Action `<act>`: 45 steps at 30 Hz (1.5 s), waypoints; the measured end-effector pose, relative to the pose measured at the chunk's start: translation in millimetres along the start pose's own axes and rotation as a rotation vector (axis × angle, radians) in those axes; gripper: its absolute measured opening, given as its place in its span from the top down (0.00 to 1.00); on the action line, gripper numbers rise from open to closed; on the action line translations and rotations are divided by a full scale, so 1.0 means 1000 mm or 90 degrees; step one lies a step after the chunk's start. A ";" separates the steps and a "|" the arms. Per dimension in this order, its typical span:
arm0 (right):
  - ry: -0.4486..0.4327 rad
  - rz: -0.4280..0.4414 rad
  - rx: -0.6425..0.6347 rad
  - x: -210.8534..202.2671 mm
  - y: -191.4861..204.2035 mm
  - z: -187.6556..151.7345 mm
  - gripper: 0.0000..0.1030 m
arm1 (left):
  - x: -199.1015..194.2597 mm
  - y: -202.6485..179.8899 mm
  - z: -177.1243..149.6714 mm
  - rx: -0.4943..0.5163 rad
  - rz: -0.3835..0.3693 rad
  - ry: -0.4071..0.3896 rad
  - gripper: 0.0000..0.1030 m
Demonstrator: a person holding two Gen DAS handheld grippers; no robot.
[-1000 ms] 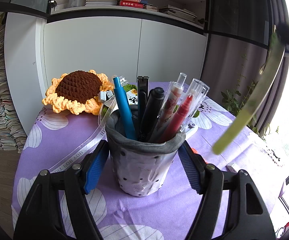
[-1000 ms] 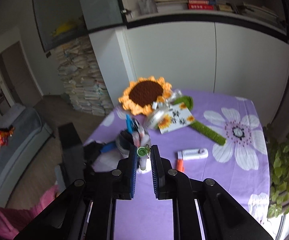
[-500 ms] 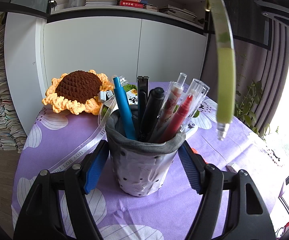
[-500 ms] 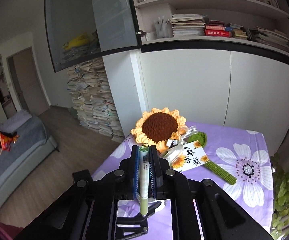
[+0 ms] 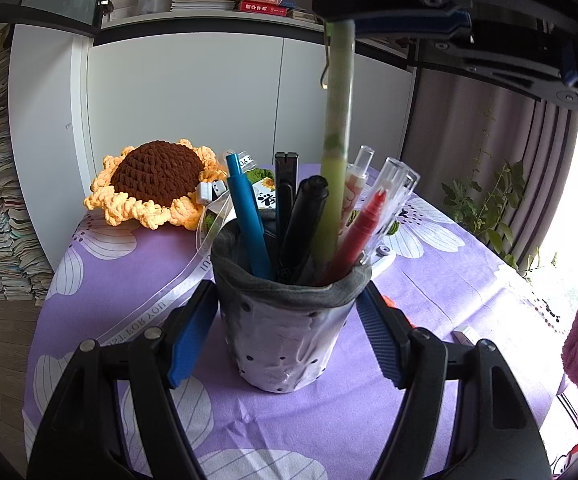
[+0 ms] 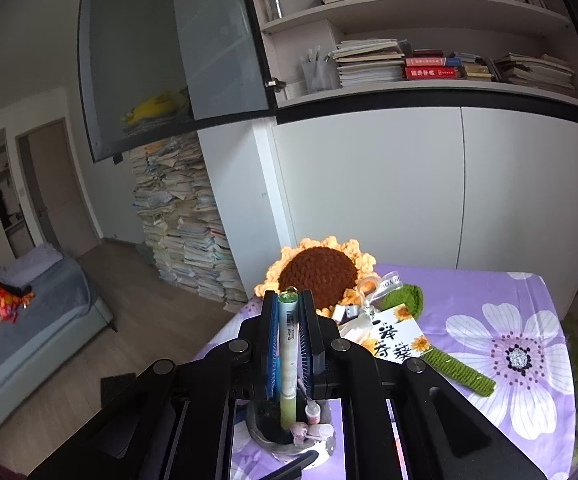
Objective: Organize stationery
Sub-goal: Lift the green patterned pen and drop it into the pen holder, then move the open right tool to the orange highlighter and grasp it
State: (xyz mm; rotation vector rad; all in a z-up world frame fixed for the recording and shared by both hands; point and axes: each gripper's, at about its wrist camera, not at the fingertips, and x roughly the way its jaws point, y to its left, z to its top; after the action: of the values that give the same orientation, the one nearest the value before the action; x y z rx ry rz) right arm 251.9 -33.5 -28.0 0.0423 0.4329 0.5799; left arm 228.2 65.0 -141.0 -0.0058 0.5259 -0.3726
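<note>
A grey spotted pen holder [image 5: 289, 328] stands on the purple flowered tablecloth [image 5: 441, 280], with several pens in it: blue, black, red, clear. My left gripper [image 5: 287, 340] is open, its blue pads on either side of the holder. My right gripper [image 6: 288, 328] is shut on a green pen [image 6: 287, 360] and holds it upright. In the left wrist view the green pen [image 5: 335, 184] has its lower end inside the holder, with the right gripper [image 5: 341, 24] above. The holder shows below in the right wrist view [image 6: 265, 432].
A crochet sunflower [image 5: 155, 184] with a green stem [image 6: 457, 370] and a card [image 6: 395, 340] lies behind the holder. A clear ribbon [image 5: 177, 288] trails left. A small orange thing [image 5: 388, 302] and a white thing [image 5: 465, 336] lie to the right. The table edges are close on the left and right.
The right gripper has swung the green pen upright over the holder and lowered its tip in among the other pens. The left gripper has not moved.
</note>
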 end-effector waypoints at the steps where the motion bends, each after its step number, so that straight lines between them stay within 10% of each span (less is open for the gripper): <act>1: 0.006 0.000 -0.005 0.000 0.001 -0.003 0.89 | 0.000 0.000 0.000 0.000 0.000 0.000 0.31; 19: 0.118 -0.016 0.000 -0.030 -0.008 -0.036 0.88 | 0.001 0.000 -0.001 -0.001 -0.001 0.003 0.30; 24: 0.124 -0.097 0.051 -0.046 -0.043 -0.041 0.43 | 0.002 0.000 -0.001 -0.001 0.000 0.004 0.30; 31: 0.310 -0.147 0.108 0.013 -0.087 -0.091 0.43 | 0.002 0.000 -0.001 0.000 0.000 0.004 0.30; 45: 0.364 -0.136 0.037 0.064 -0.076 -0.109 0.43 | 0.002 0.000 -0.001 0.000 0.000 0.004 0.30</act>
State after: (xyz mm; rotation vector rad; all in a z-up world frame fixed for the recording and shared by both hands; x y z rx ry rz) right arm 295.1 -71.2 -164.4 -0.1170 0.9974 0.3600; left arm 229.1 64.6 -142.4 -0.0050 0.5325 -0.3726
